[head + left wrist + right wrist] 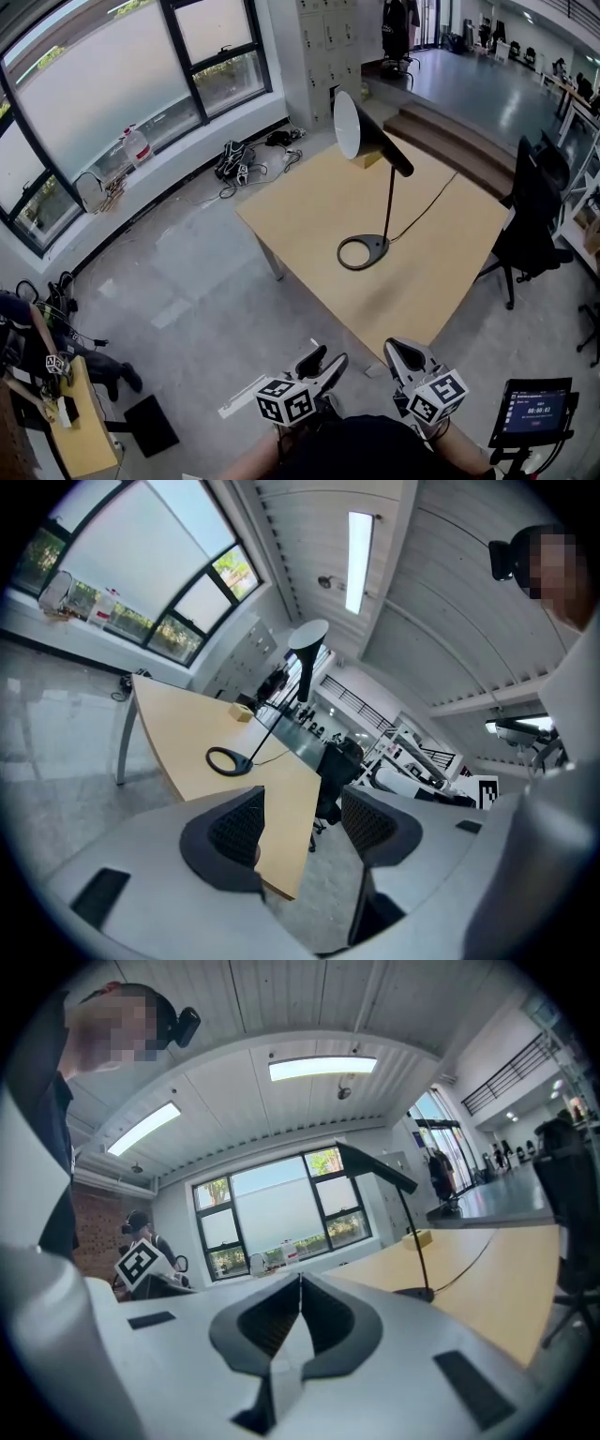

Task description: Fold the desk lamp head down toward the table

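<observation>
1. The desk lamp [389, 202] stands upright at centre frame on the tan table [300, 202]. It is all black, with a ring base [364, 251], a thin stem, and a cone head [373, 139] whose white inside faces upper left.
2. My left claw [325, 364], bottom centre, gapes empty over the floor.
3. My right claw [403, 354], beside it, is pressed closed on nothing.

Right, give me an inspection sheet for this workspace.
Surface: table wooden, mostly bare.
Job's things: lamp upright on the table, head raised, not yet folded.
Clutter: small box behind the lamp.
Grippers: left gripper open, empty; right gripper shut, empty; both short of the table.
Cables: cord runs from the lamp off the table's right edge; cable bundle below the window.
Surroundings: black chair right of the table; screen by the right gripper; person at a desk, lower left.
</observation>
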### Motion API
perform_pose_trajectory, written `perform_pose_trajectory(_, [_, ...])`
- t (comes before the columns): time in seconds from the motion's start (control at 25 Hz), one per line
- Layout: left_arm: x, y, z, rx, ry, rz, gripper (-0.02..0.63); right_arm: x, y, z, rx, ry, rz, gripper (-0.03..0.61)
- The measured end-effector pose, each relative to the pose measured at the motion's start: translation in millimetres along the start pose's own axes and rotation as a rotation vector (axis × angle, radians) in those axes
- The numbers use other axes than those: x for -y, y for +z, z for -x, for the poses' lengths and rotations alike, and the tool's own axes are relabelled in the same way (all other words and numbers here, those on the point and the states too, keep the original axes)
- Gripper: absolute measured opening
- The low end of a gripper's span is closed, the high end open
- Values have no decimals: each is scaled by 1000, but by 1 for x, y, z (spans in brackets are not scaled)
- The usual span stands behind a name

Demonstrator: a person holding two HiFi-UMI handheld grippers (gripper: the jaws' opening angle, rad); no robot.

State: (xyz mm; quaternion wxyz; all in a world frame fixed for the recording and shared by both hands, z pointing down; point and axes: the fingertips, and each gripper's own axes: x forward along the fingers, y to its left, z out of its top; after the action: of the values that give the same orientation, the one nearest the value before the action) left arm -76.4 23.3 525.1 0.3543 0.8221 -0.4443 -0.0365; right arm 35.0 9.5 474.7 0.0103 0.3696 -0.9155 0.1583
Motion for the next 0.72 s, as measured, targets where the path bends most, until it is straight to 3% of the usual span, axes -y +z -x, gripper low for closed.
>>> perform_pose_trajectory(0.4, [-27, 46, -6, 41, -13, -83, 267, 37, 39, -20, 38, -133, 46, 6])
perform_pose_trajectory(0.72, [-24, 79, -48, 61, 24, -126, 267, 89, 43, -45, 39, -95, -2, 6])
